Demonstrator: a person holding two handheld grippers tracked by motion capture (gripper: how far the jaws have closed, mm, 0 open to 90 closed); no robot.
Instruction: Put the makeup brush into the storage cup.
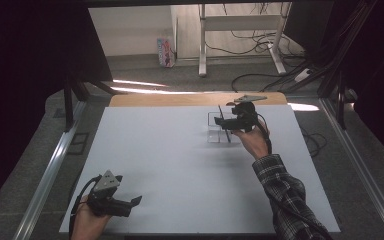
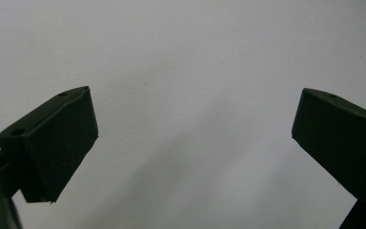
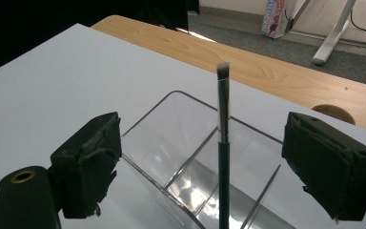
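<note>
Release step, frame centre: right gripper (image 3: 200,167) spread around brush (image 3: 223,143) standing in clear organizer (image 3: 171,143). Next: withdraw without tipping. Left gripper (image 2: 193,138) spread, empty.

The left claw (image 1: 130,202) lies low at about seven o'clock of the surface (image 1: 180,165), pointing toward three o'clock, jaws spread wide with nothing between them. The right claw (image 1: 226,120) sits near one o'clock, its plaid-sleeved forearm (image 1: 282,190) stretched forward, jaws standing apart.
</note>
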